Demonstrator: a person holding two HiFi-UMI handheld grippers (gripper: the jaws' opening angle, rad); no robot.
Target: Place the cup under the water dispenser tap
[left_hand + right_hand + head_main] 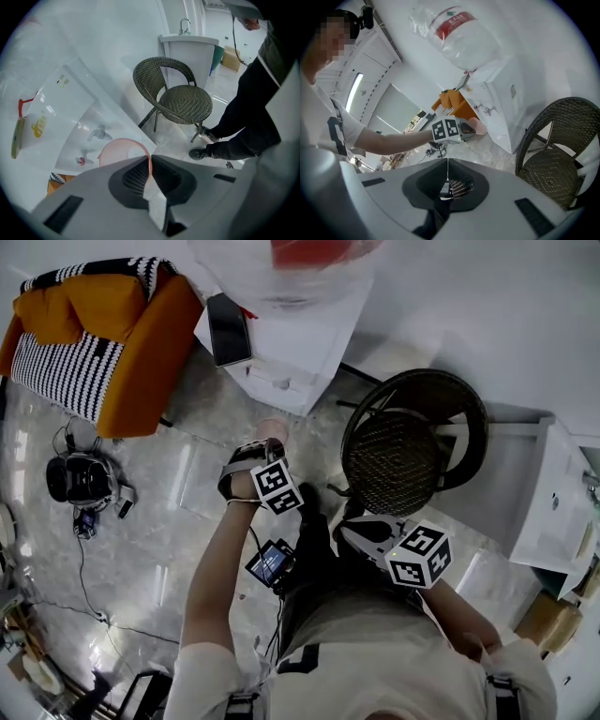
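Pinching left gripper jaws hold round pink cup by thin rim; right gripper jaws closed.

wicker chair, orange armchair, black headset on tiled floor

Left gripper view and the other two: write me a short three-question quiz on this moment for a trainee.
1. True or false: the left claw grips the pink cup by its rim.
2. What is between the jaws of the right claw? A the cup, B nothing, C a cable.
3. Fill the blank: on top of the water dispenser sits a large clear ___.
Key: 1 true; 2 B; 3 bottle.
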